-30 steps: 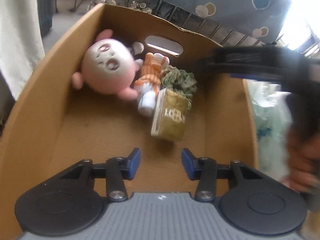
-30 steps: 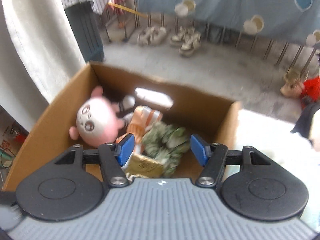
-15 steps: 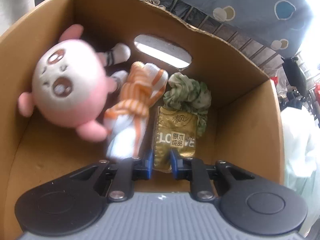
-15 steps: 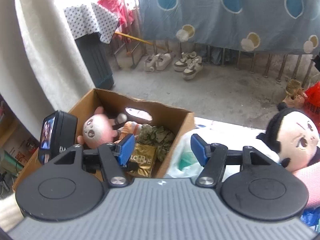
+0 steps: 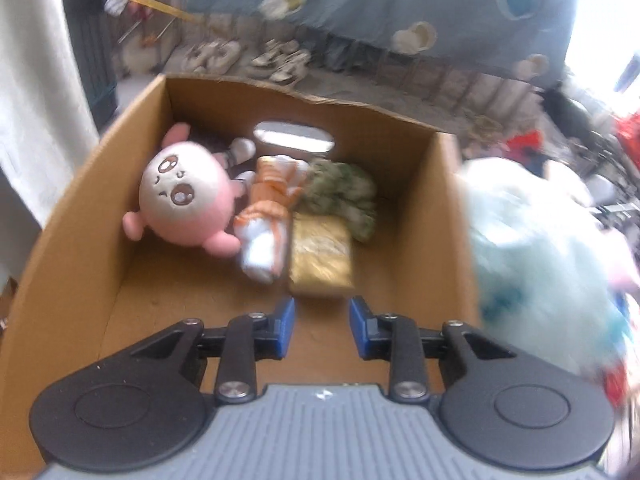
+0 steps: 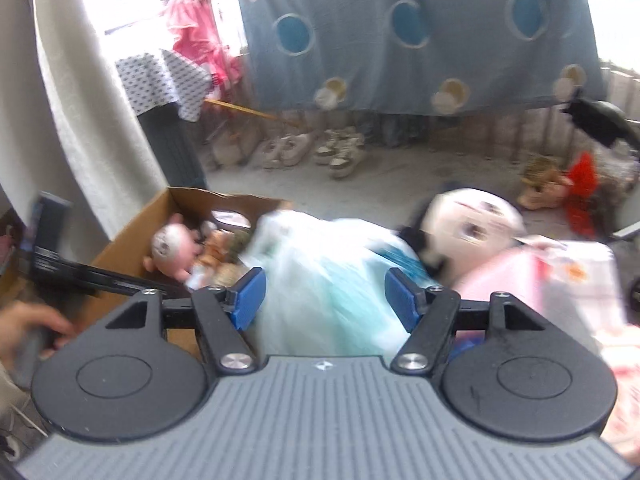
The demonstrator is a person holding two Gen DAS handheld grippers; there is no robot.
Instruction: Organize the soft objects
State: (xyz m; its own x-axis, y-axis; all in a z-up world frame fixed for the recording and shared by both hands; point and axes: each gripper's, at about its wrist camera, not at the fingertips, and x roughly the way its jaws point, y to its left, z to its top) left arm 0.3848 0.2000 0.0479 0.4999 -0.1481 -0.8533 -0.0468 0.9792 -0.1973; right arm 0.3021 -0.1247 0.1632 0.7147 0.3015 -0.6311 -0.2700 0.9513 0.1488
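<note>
A cardboard box [image 5: 80, 208] holds a pink plush doll [image 5: 184, 196], an orange-striped white cloth [image 5: 268, 216], a green crumpled cloth [image 5: 344, 192] and a gold tissue pack [image 5: 322, 256]. My left gripper [image 5: 322, 326] is open and empty above the box's near floor, just short of the gold pack. My right gripper [image 6: 325, 298] is open and empty, held over a pale blue-white plastic bag [image 6: 320, 276] beside the box [image 6: 132, 236]. A black-haired doll [image 6: 472, 228] lies behind the bag.
The blue-white bag [image 5: 540, 264] lies right of the box. A pink package [image 6: 540, 280] sits at the right. Shoes [image 6: 312, 150] line the floor under a hanging blue spotted sheet [image 6: 420, 40]. A white curtain [image 6: 80, 120] hangs at the left.
My left gripper was shut on the gold pack; it has opened, pulled back and left the pack in the box. My right gripper has swung right, over the plastic bag.
</note>
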